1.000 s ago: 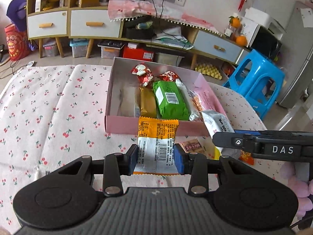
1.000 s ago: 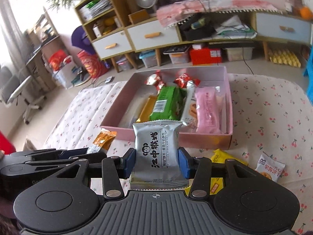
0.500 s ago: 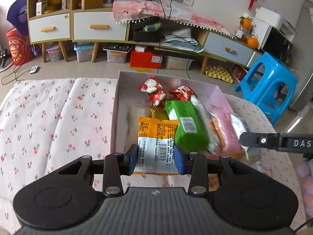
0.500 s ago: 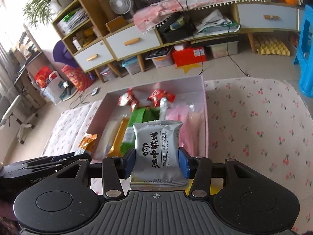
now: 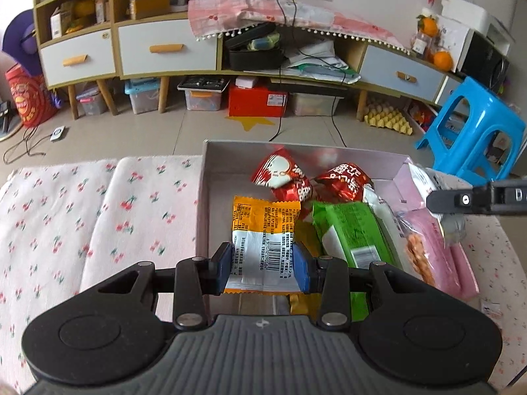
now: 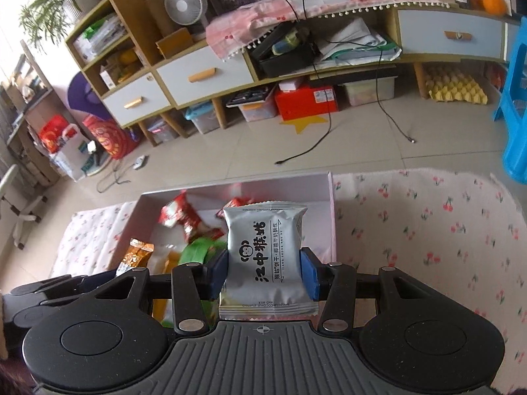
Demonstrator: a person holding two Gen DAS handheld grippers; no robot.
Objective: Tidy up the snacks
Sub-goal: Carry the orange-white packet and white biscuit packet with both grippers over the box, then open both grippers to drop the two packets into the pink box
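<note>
Right wrist view, grey packet [image 6: 268, 256] hides pink box [image 6: 332, 217] contents, snacks blurred.

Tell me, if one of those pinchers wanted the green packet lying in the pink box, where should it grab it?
Probably across its narrow width, coming down from above. The green packet lies flat and long in the pink box, with other wrappers close along both long sides, so the fingers would need to slip in beside it near the middle. Both grippers are full now.
</note>
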